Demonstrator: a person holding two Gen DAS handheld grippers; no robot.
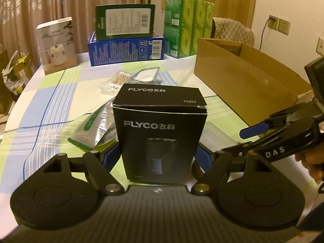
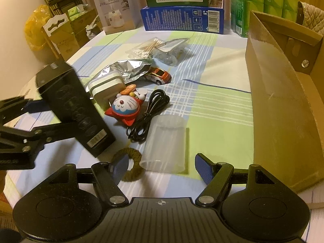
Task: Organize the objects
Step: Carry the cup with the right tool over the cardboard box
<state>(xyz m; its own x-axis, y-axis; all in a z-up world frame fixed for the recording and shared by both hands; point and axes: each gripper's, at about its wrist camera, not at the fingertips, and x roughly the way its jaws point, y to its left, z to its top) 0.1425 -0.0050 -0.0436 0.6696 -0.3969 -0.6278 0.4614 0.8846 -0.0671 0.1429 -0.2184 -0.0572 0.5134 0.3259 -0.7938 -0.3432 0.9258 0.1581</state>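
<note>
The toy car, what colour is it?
Orange-red and white, seen best in the right wrist view: toy car.

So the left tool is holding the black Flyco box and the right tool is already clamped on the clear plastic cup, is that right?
Not quite. The left tool does hold the black Flyco box, but the right tool is open, not clamped: the right wrist view shows both pads standing clear of the clear plastic cup.
</note>
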